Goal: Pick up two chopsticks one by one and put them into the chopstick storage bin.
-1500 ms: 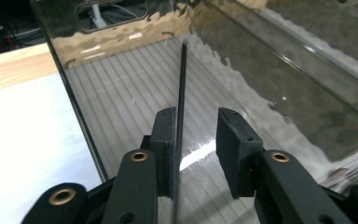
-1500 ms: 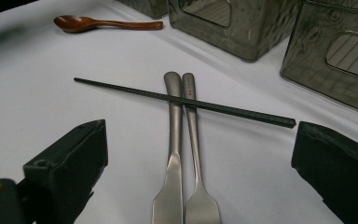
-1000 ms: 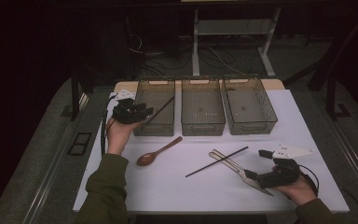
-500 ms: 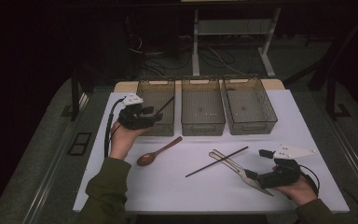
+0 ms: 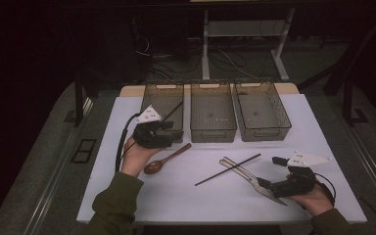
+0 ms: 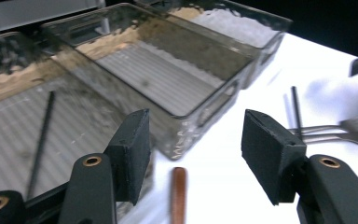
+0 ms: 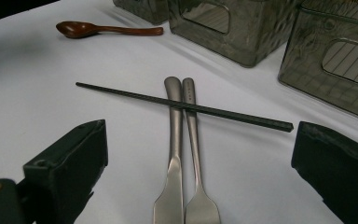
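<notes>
Three clear grey bins sit in a row along the far edge of the white table (image 5: 323, 132): the left bin (image 5: 162, 84), the middle bin (image 5: 213, 84) and the right bin (image 5: 260, 83). One black chopstick (image 5: 174, 110) lies slanted inside the left bin, one end up on its near wall.

Now to the left gripper (image 5: 170, 133). It hovers just off the near left corner of that left bin, and its jaws have just been opening. They stand about half apart with nothing between the pads. In the left gripper view the handle of the wooden spoon (image 5: 169, 157) shows on the table below the gap, not touched. The spoon lies just in front of the left bin, its bowl toward the near left.

Over at the right gripper (image 5: 269, 172), low near the table's near right corner, the jaws gape wide and grip nothing. Between them, on the table, lie a steel knife (image 7: 173, 126) and a steel fork (image 7: 192, 135) side by side, touching, handles pointing away toward the bins. A second black chopstick (image 5: 227, 170) rests across both handles near the middle of the table, well apart from the spoon. I cannot tell whether the pads brush the cutlery.
</notes>
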